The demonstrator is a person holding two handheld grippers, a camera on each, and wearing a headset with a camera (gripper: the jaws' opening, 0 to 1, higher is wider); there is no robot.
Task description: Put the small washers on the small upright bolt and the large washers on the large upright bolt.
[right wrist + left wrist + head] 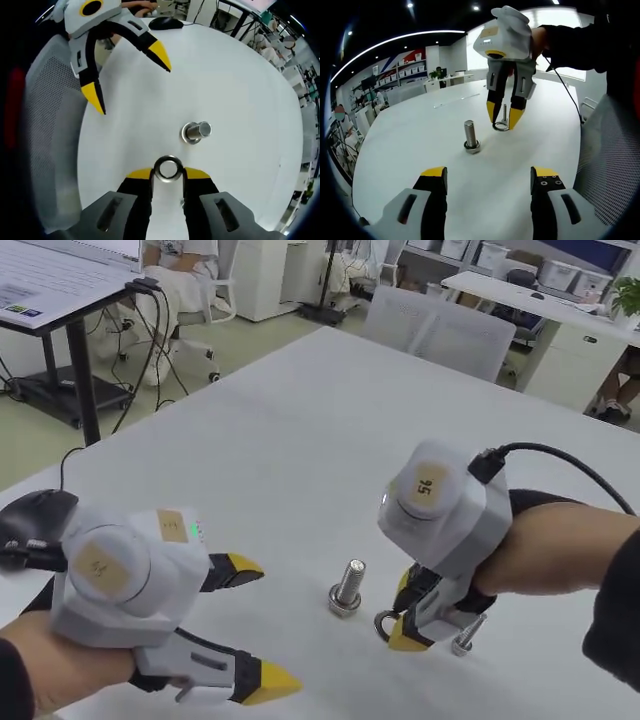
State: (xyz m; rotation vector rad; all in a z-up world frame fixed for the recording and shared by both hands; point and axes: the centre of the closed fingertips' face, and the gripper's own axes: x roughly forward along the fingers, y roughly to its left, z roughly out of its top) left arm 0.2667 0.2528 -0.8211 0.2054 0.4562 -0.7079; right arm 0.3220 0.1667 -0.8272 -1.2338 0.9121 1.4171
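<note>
The large upright bolt (pixel 347 586) stands on the white table (pixel 300 440); I also see the bolt (pixel 471 136) from the left gripper view and the bolt (pixel 196 131) end-on from the right gripper view. My right gripper (pixel 405 628) points down just right of it, shut on a metal washer (pixel 385 625), which hangs edge-up between the tips. The washer (pixel 167 168) sits in the right gripper (pixel 168 174). The small upright bolt (pixel 465 636) stands just beyond that gripper. My left gripper (pixel 262 625) is open with nothing in it, left of the large bolt.
A black mouse (pixel 35 515) lies at the table's left edge. A grey chair (pixel 440 335) stands at the far edge. A mesh chair back (pixel 610 165) is close on the right of the left gripper view. A desk with cables (pixel 70 300) stands far left.
</note>
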